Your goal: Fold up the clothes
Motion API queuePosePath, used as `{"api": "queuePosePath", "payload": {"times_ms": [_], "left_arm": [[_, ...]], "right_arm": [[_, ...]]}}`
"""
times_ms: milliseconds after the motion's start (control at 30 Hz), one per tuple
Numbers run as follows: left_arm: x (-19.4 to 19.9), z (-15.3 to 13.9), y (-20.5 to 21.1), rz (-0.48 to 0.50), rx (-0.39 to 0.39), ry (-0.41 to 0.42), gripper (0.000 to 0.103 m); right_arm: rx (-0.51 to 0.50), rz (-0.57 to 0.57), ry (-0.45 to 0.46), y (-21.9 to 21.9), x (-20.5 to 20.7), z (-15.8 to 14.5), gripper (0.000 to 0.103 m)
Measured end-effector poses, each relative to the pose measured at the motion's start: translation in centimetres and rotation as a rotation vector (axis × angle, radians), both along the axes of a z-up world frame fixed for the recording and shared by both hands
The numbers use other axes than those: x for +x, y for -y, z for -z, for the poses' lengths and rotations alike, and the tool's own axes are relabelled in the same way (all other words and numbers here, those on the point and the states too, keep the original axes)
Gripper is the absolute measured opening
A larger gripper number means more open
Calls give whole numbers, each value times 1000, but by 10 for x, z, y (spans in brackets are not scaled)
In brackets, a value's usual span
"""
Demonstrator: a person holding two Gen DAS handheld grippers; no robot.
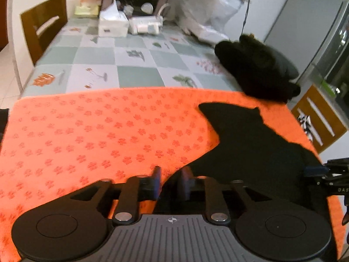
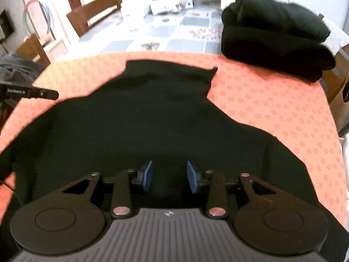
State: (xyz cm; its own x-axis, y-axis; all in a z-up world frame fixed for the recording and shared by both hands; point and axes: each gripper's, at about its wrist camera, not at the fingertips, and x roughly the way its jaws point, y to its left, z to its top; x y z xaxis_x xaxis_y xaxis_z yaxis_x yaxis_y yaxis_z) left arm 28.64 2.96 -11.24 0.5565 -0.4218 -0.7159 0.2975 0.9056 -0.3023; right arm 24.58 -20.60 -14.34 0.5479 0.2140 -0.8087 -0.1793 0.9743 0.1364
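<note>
A black garment (image 1: 250, 144) (image 2: 152, 118) lies spread flat on an orange flower-print mat (image 1: 87, 131) (image 2: 272, 109). In the left wrist view it covers the mat's right side. My left gripper (image 1: 171, 180) hangs over the garment's left edge with its jaws apart and nothing pinched between them. My right gripper (image 2: 170, 174) hovers over the garment's near part, and its blue pads (image 2: 147, 174) are apart with only flat cloth below them. A stack of folded black clothes (image 1: 257, 72) (image 2: 274, 35) sits at the mat's far right corner.
The checked tablecloth (image 1: 130, 65) extends beyond the mat. On it stand a tissue box (image 1: 112, 25), a white device (image 1: 146, 25) and a white plastic bag (image 1: 207, 6). Wooden chairs (image 1: 43, 26) (image 1: 318, 120) flank the table. A fridge (image 1: 305, 21) stands at the far right.
</note>
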Motion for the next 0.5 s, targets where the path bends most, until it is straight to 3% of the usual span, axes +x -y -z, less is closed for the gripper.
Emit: {"api": "queuePosePath", "payload": {"times_ms": [67,133,500], "left_arm": [[-14,-10,-6,-9,-5,18,55],[-30,-20,-13,-17,-10,33,58],[-154,-34,-55,-139,35,34,63]], "right_arm": [[15,7,21,-2,-10,-13,40],[20,11,40,-6,-22,-26,40],[55,-39,90,-30,-88,-68,41]]}}
